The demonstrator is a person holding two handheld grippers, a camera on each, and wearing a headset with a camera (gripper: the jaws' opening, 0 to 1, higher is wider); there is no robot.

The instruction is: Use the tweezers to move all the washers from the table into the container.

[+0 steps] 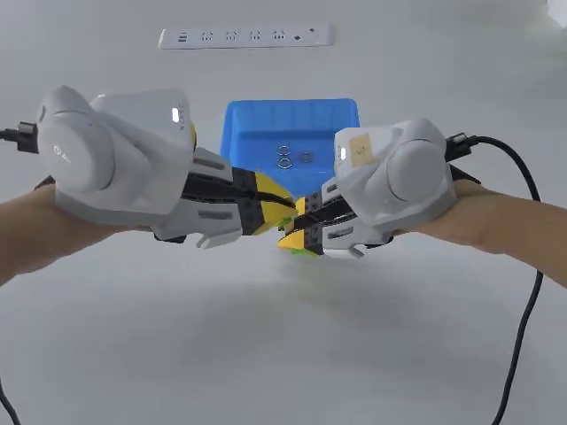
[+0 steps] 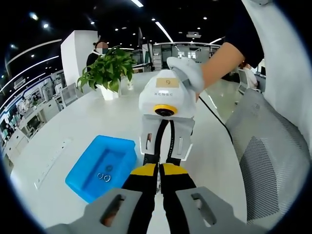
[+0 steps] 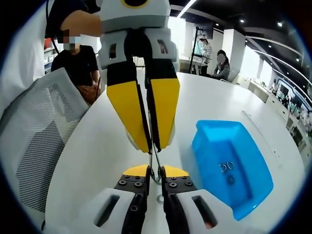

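My two grippers meet tip to tip in front of the blue container [image 1: 292,124]. The left gripper [image 1: 285,205] comes in from the left and the right gripper [image 1: 294,232] from the right. In the right gripper view, thin metal tweezers [image 3: 155,163] run from between the left gripper's yellow fingers [image 3: 165,109] down into the right gripper [image 3: 155,171]. Both pairs of jaws stand pressed close on the tweezers. A small washer [image 3: 160,198] lies on the table under the right gripper's jaws. Three washers [image 1: 285,158] lie inside the container [image 2: 105,163], also seen as washers [image 3: 226,167].
A white power strip [image 1: 246,36] lies at the far edge of the white table [image 1: 266,354]. A black cable [image 1: 523,292] trails from the right gripper. A potted plant [image 2: 108,73] stands far off. A mesh chair [image 3: 44,136] and people are beyond the table.
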